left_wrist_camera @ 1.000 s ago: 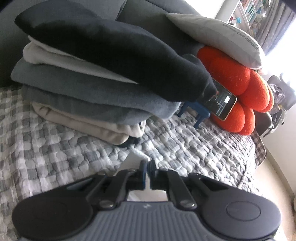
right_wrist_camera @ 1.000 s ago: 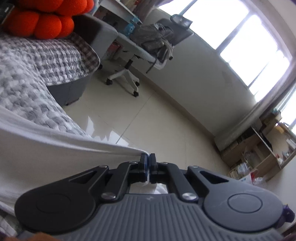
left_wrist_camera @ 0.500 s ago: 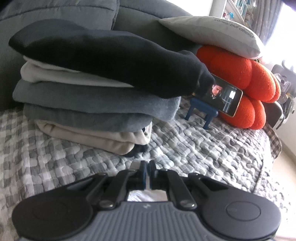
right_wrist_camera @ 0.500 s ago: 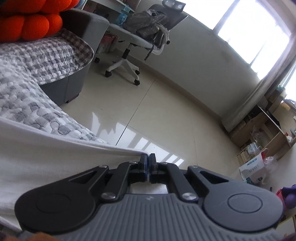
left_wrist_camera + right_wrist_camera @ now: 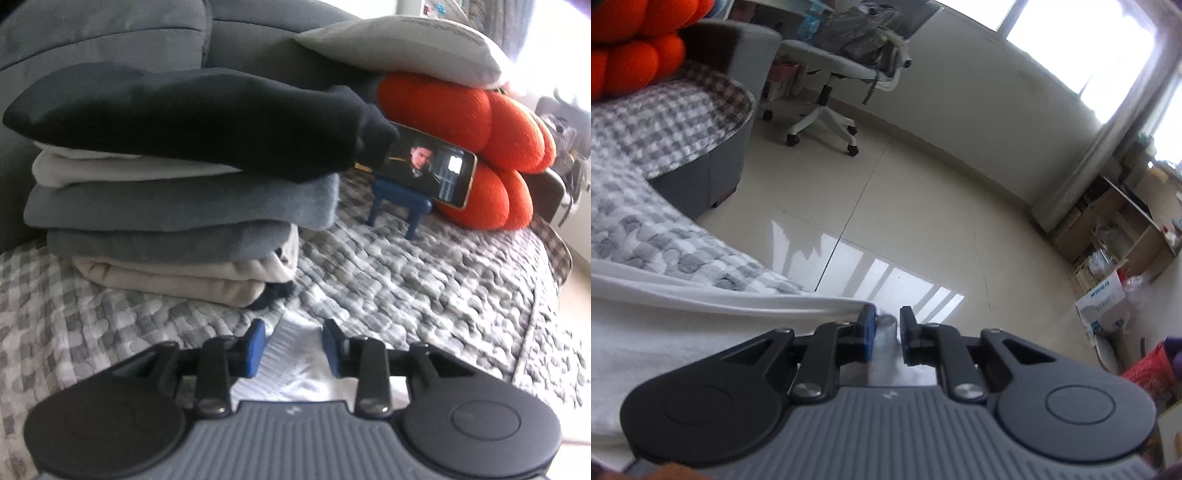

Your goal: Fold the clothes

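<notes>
Left wrist view: left gripper [image 5: 293,345] had just been opening; its jaws stood partly apart with the white garment [image 5: 291,354] lying between them, pads no longer pressing it. The cloth rested on the checked bedspread [image 5: 406,288], just in front of the stack of folded clothes [image 5: 166,206]. A phone on a blue stand [image 5: 424,173] leaned against the orange cushion [image 5: 480,140] further back.

Right wrist view: right gripper [image 5: 886,332] also just opening, gap narrower, the garment's edge [image 5: 738,310] running to it near the bed's outer edge, above the tiled floor [image 5: 923,206].

Risk (judgement): the right-hand corner lies close to the bed's edge; released there, it could slide off and pull the fold open. Uneven release could skew the crease.
</notes>
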Motion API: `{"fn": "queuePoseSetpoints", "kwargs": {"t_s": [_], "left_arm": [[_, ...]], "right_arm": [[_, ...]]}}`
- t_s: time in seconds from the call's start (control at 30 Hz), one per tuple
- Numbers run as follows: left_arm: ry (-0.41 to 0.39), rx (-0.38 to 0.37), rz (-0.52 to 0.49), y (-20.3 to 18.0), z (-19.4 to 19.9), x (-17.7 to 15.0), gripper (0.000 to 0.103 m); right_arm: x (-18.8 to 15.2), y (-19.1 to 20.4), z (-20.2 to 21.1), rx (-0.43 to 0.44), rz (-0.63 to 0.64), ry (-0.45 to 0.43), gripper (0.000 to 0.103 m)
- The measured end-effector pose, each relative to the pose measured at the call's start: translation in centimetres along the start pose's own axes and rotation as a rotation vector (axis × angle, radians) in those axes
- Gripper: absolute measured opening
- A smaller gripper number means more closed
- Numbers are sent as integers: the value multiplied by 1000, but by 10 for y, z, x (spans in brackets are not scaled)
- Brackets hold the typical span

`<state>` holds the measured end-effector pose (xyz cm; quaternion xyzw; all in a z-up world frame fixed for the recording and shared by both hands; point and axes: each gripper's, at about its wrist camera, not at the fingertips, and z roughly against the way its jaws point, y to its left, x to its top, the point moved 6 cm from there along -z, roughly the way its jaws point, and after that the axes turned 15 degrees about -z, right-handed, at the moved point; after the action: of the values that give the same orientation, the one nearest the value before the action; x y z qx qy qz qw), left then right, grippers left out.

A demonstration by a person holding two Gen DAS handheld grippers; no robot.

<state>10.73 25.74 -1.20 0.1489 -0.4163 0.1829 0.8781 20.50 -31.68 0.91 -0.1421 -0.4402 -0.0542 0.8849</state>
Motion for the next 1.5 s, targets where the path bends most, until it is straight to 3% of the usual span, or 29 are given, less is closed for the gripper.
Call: {"fn": "queuePoseSetpoints", "kwargs": {"t_s": [0.17,0.23,0.3,0.47,0.53,0.57,0.63,0.73,0.77,0.8,0.83,0.87,0.93,1.03,1.17,1.3,1.4,1.5], "left_arm": [[-12,-34,-52,-5,8,3,40],[-7,-49,-79,-9,8,4,40],[6,-77,-110,-15,9,4,40],[-28,-123,-199,-29,33,2,40],[-50,-176,-235,-37,49,-3,40],[-61,-204,-253,-41,58,-6,40],[-85,-260,-289,-49,75,-11,40],[-115,-376,-336,-71,101,-25,40],[-122,-420,-343,-78,107,-28,40],[-128,-464,-348,-85,113,-32,40],[-142,-492,-361,-92,118,-35,40],[-158,-515,-376,-99,123,-37,41],[-176,-530,-423,-114,122,-40,41],[-134,-533,-436,-123,107,-42,40],[-90,-559,-450,-123,94,-50,39],[-84,-551,-449,-119,83,-55,39],[-79,-543,-445,-119,79,-55,39],[-80,-530,-456,-121,78,-52,39]], "right_arm": [[-1,-51,7,36,-232,16,22],[-6,-77,5,89,-384,39,25],[-12,-89,4,147,-456,60,25],[-18,-83,11,231,-387,40,27],[-18,-77,19,284,-351,14,34],[-21,-74,20,307,-345,14,42],[-24,-70,12,332,-349,44,44],[-24,-62,7,349,-308,21,44],[-24,-60,7,356,-300,11,41],[-23,-57,6,352,-291,2,22],[-22,-56,4,344,-276,-7,9],[-19,-55,5,338,-267,-15,3],[-14,-61,14,346,-281,-53,3],[-3,-70,36,404,-279,-80,3],[19,-83,78,437,-209,-54,3],[45,-107,106,521,-309,-16,3],[56,-117,87,562,-425,50,3],[51,-113,41,499,-481,130,3]]}}
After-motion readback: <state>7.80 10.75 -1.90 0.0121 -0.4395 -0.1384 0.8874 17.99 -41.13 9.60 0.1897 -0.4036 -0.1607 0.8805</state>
